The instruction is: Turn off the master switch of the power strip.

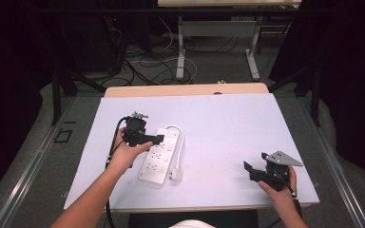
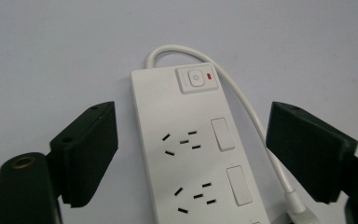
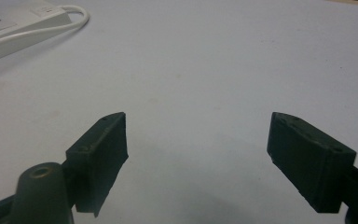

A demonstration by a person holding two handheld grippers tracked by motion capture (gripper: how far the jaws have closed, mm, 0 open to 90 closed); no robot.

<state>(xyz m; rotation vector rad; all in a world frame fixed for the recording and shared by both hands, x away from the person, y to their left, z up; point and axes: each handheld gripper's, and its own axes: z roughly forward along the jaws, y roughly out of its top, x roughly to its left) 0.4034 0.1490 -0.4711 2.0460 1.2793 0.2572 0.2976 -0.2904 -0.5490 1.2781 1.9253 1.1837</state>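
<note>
A white power strip [image 1: 158, 157] lies on the pale table [image 1: 218, 123], its white cable [image 1: 180, 145] looped back along its right side to a plug [image 1: 175, 175] at the near end. My left gripper [image 1: 158, 139] hovers over the strip's far end. In the left gripper view the jaws of my left gripper [image 2: 193, 116] stand wide, one on each side of the power strip [image 2: 186, 154], touching neither it nor the cable [image 2: 254, 116]. The main switch [image 2: 196, 79] shows a red light. My right gripper [image 1: 248, 170] [image 3: 198, 122] rests open at the near right, nothing between its jaws.
The table's near edge [image 1: 195, 208] runs just below both hands. Beyond the far edge lie a grey floor with loose cables [image 1: 147, 66] and the legs of another table [image 1: 180, 52]. In the right gripper view the power strip [image 3: 9, 28] sits far off at the upper left.
</note>
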